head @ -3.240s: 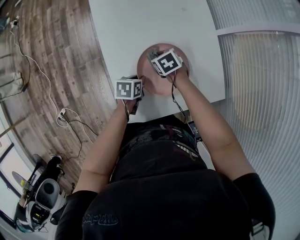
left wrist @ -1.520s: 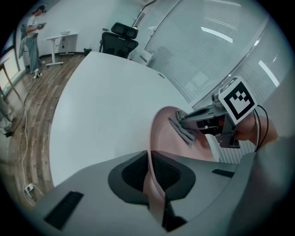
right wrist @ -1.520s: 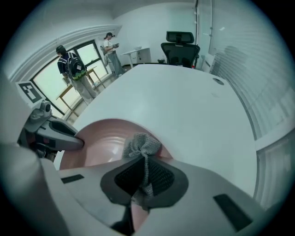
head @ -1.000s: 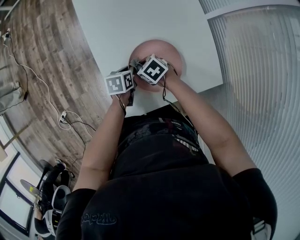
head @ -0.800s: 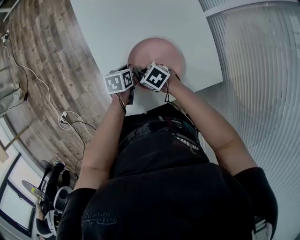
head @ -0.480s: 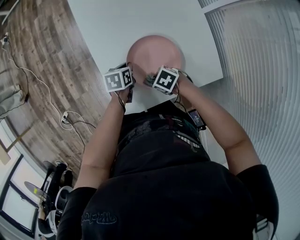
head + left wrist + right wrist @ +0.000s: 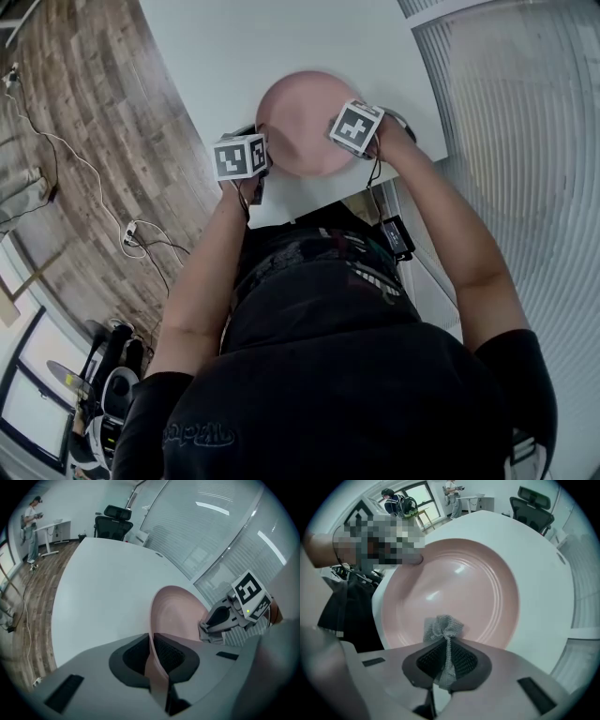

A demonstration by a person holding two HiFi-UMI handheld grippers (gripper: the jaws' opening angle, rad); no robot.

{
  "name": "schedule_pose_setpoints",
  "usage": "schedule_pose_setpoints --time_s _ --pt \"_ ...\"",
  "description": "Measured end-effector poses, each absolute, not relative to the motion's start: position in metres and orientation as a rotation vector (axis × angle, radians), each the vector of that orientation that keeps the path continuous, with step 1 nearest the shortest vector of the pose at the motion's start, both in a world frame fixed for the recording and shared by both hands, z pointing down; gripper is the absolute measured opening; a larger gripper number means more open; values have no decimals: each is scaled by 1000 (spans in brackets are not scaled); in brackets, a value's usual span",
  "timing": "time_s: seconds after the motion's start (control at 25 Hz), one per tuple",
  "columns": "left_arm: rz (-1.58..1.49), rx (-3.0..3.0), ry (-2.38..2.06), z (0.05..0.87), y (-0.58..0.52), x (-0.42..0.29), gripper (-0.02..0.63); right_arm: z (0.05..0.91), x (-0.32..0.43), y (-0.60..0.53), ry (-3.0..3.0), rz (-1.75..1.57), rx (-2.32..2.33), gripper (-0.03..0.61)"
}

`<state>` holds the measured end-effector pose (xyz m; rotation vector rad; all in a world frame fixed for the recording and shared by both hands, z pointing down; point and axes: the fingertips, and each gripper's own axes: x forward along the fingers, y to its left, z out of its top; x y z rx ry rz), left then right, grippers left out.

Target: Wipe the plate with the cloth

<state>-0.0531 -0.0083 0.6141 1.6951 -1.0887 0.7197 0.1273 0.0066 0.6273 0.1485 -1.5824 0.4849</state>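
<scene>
My left gripper has its fingers pinching the rim of the pink plate. The rim runs edge-on between the two dark pads, which touch it on both sides. These jaws have just been opening a little, with the rim between them. The bowl of the plate spreads away ahead and to the right of these fingers, on the white table. Past the plate's far side I see my right gripper with its marker cube, beside the rim.

My right gripper's fingers are pressed together on a grey mesh cloth. A strip of it runs down between the pads, and a bunched tuft sticks out past the fingertips. The tuft sits over the plate's near rim, just in front of these fingers; I cannot tell whether it touches the plate. The rest of the plate opens out ahead of the fingertips, shiny, with the table beyond and to the right.

In the head view, the grippers stand at opposite sides of the plate: left fingers at its left rim, right fingers at its right rim, near the table edge closest to me.
</scene>
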Motion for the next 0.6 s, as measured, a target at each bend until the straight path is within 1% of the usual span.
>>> schedule_pose_setpoints --time_s 0.2,0.36,0.48,0.6 --pt "730 1706 -1078 611 -8 -52 43 622 114 -49 -1607 398 335 31" --pt "731 1712 -1080 614 -9 -51 43 623 78 -87 -1711 249 468 31" --pt "724 1708 -1080 614 -7 -50 43 620 42 -94 -1810 189 484 31" --pt "711 1701 -1084 614 -7 -50 43 618 11 -83 -1900 212 435 31"
